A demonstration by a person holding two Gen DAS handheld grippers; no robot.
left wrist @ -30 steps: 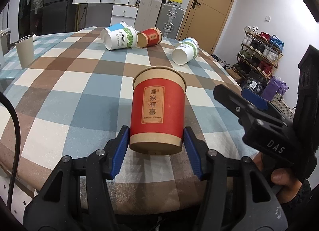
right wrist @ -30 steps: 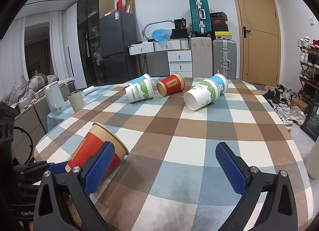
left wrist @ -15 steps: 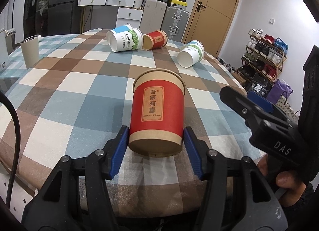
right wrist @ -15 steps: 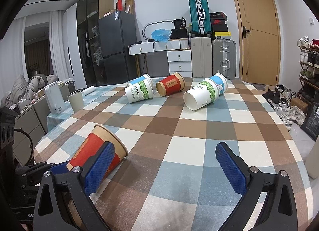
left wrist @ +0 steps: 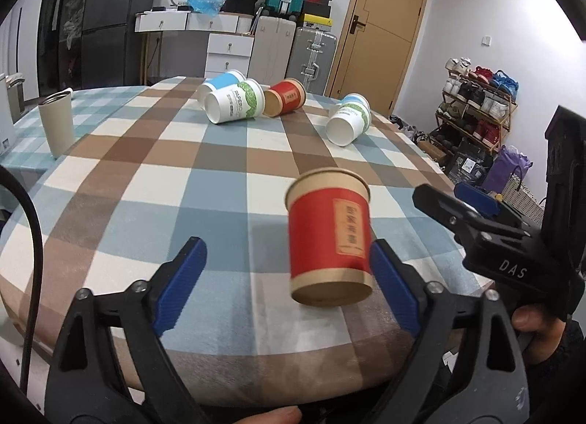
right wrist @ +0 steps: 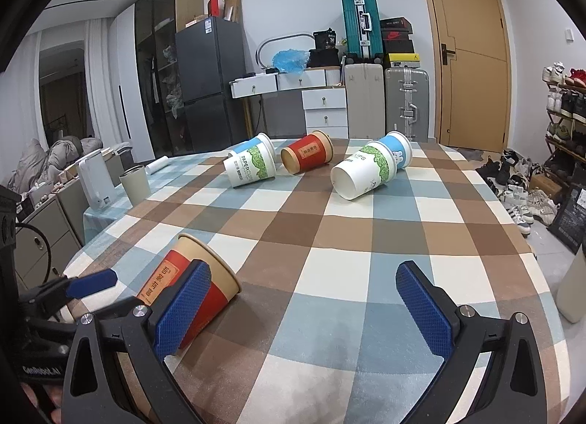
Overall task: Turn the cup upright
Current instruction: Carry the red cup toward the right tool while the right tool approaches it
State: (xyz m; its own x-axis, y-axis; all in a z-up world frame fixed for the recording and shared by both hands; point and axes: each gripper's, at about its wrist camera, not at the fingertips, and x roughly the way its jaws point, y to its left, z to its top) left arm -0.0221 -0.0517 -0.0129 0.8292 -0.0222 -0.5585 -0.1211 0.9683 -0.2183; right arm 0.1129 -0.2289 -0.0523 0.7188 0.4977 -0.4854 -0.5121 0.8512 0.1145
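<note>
I judge the red paper cup (left wrist: 329,241) to be very light and thin-walled: stiff enough near the rolled rim and the base ring, soft in the middle of the wall, so a hard squeeze there would dent it. Its coated surface looks smooth and may slip against the pads. I would take it low on the wall, close to the base ring, with a gentle close and no more.

It is red with kraft-brown bands at the rim and base, and it carries a tan label with vertical characters. In the left wrist view it looks blurred and stands steeply with its mouth up; in the right wrist view it leans, mouth toward two o'clock, and I cannot tell whether its base sits flat on the checked tablecloth (left wrist: 227,175).

It sits near the table's front edge, at about five o'clock in the left view, touching or just beside the right-hand pad of the left gripper (left wrist: 289,277), whose claw is spread wide with nothing clamped. The right gripper (right wrist: 300,299) is also spread apart and empty, with the cup at its eight o'clock, partly behind its left pad.

Four more cups (right wrist: 252,167) lie on their sides at twelve o'clock, well apart.
</note>
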